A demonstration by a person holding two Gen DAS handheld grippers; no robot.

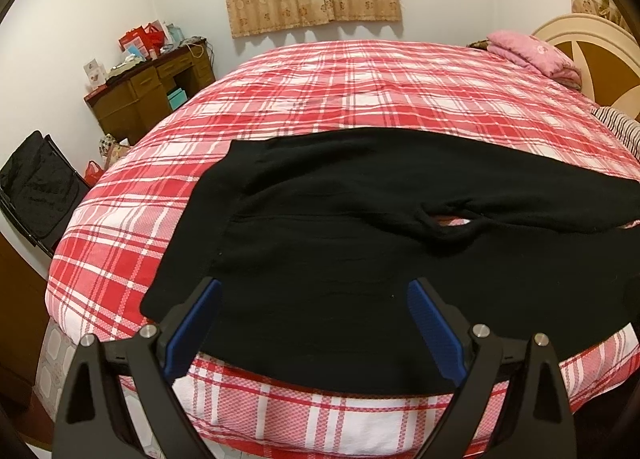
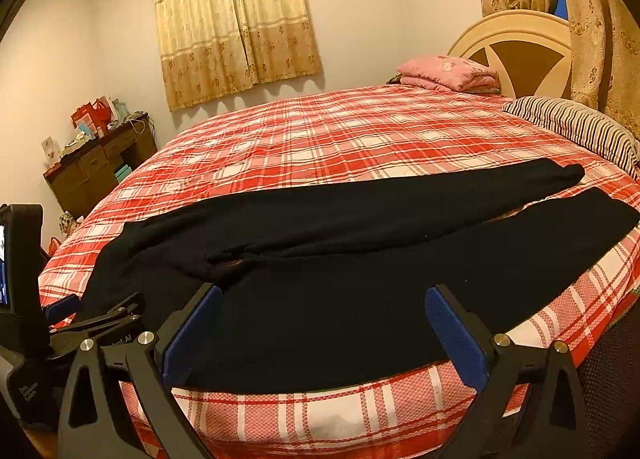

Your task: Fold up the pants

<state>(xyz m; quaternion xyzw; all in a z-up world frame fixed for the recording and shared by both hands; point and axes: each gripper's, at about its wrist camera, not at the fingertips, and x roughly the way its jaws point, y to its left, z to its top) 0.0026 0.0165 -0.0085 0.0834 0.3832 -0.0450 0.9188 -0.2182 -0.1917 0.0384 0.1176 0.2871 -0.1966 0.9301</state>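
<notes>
Overhead, both tools spread wide, left tool, right tool, above black pants on red-plaid bed.

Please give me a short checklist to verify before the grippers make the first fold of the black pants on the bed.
1. Left gripper open, nothing held: ok.
2. Right gripper open, nothing held: ok.
3. Black pants spread out on the plaid bedspread, waist to the left, legs to the right: ok.
4. Two legs lying apart, not stacked: ok, a gap shows near the crotch and at the cuffs.
5. Fabric smooth: not ok, it is bunched at the crotch.
6. Near edge of the pants fully on the bed: cannot tell, it lies right at the mattress edge.
</notes>
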